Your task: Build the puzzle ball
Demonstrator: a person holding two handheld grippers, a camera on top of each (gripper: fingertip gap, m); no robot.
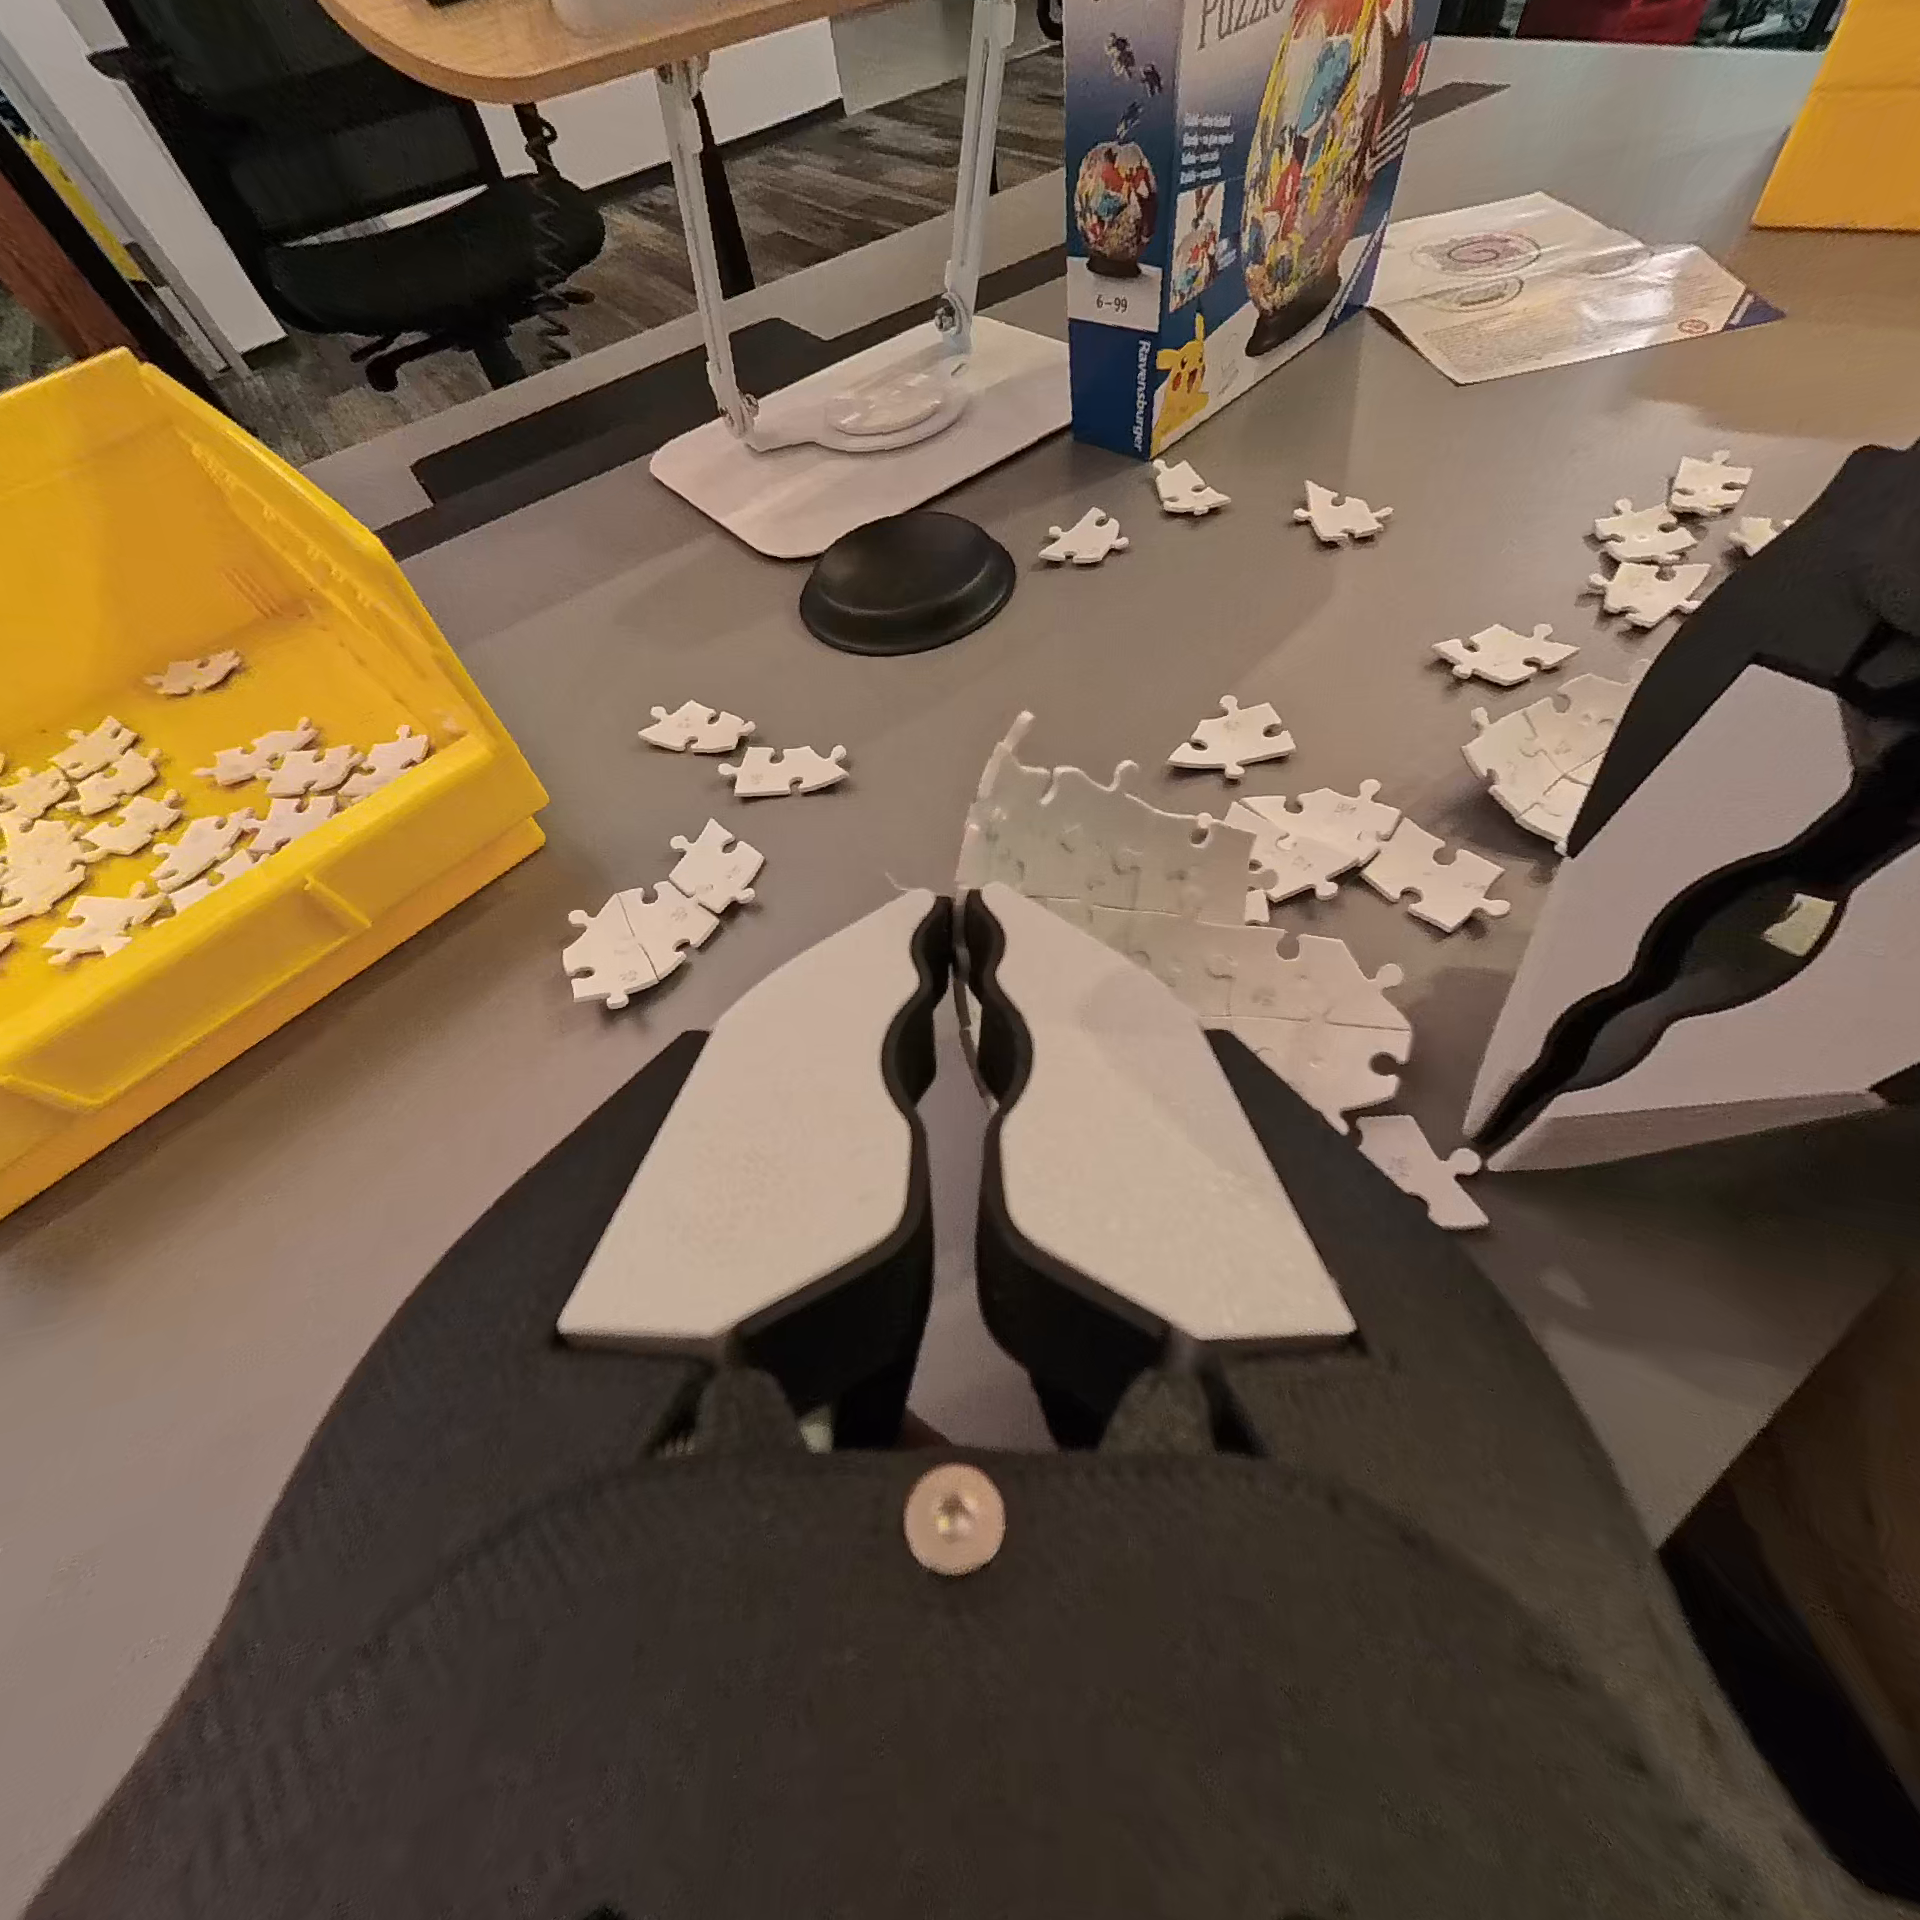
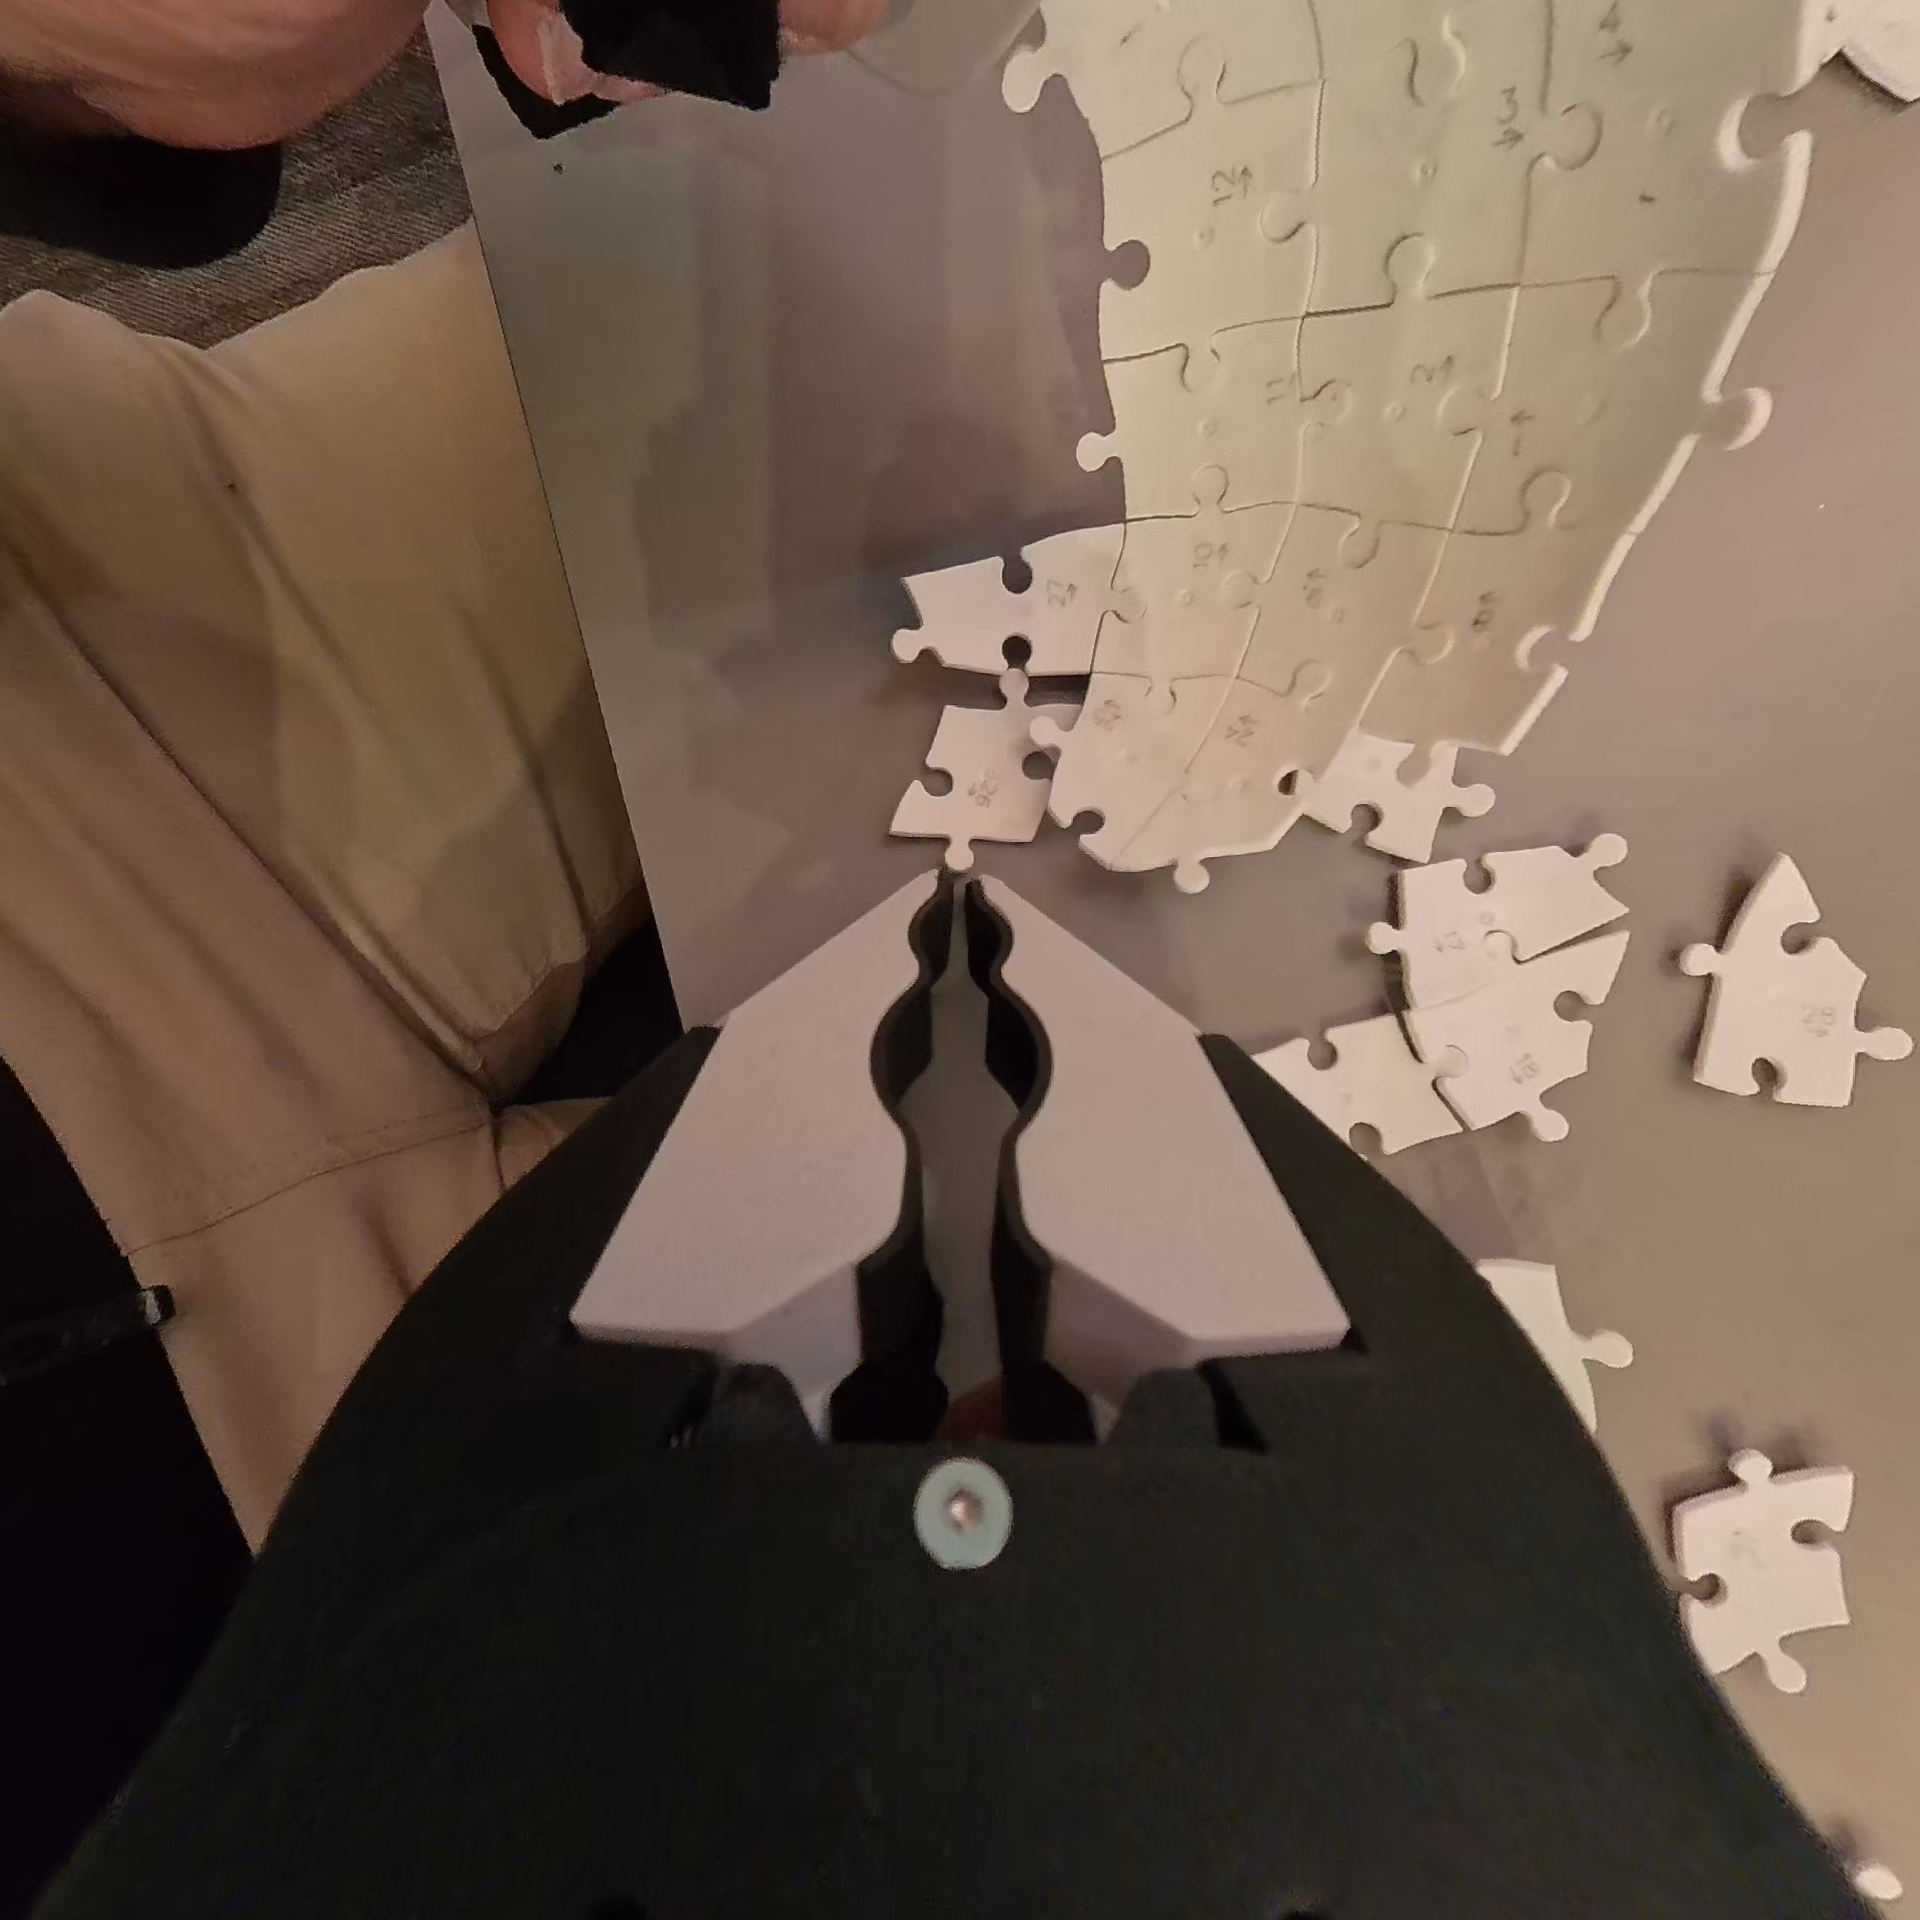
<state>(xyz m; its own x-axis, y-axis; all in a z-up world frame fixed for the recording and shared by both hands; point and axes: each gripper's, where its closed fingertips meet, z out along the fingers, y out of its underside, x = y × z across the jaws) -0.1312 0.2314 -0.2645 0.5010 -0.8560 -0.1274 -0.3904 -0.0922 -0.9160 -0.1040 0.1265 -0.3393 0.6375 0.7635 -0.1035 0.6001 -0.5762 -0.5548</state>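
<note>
A curved white assembled puzzle section [image 1: 1122,852] stands tilted on the grey table [image 1: 1143,623]. My left gripper [image 1: 956,906] is shut on its near edge, and a thin sliver of that edge shows between the fingers. The section fills the upper right of the right wrist view [image 2: 1403,416]. A loose white piece [image 2: 977,779] lies at the section's lower left corner, next to another piece [image 2: 997,613]. My right gripper [image 2: 958,883] is shut, with its tips against that piece's tab. It also shows in the left wrist view [image 1: 1481,1148], touching the same piece [image 1: 1423,1179].
A yellow bin [image 1: 312,582] with several loose pieces stands at the left. A black round stand [image 1: 906,582], a white lamp base [image 1: 862,447], the puzzle box [image 1: 1226,229] and a paper sheet [image 1: 1558,281] lie beyond. Loose pieces [image 2: 1496,977] are scattered around. A person's trouser leg [image 2: 260,727] is beside the table edge. Some 12 centimeters of space lies between my two pairs of fingers.
</note>
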